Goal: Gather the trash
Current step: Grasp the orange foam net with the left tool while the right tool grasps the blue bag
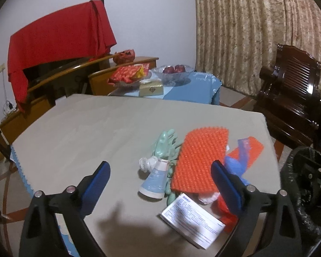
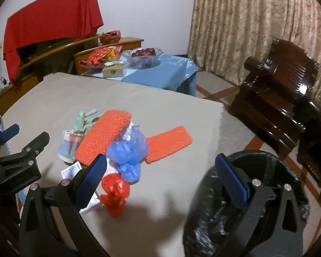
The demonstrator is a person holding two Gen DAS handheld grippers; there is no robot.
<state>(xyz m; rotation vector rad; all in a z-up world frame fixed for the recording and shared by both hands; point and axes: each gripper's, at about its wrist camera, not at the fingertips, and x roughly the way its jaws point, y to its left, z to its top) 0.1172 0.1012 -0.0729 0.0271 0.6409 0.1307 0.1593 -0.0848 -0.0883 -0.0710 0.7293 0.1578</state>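
Orange knobbly mat (image 1: pixel 200 160), blue plastic bag (image 2: pixel 128 150), red bag (image 2: pixel 115 194), black-lined bin (image 2: pixel 246 203).

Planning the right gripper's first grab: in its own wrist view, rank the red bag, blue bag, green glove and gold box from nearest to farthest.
From the right gripper:
1. Red bag, beside its left finger.
2. Blue bag, just beyond.
3. Green glove, farther left, partly under orange mesh.
4. Gold box, on the blue-clothed table behind.

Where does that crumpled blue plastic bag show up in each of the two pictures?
Left wrist view: blue plastic bag, right of centre, partly behind a blue finger pad.
Right wrist view: blue plastic bag, left of centre, in full view.
Shared landmark: the large orange mesh sheet, which lies just left of the bag in both.
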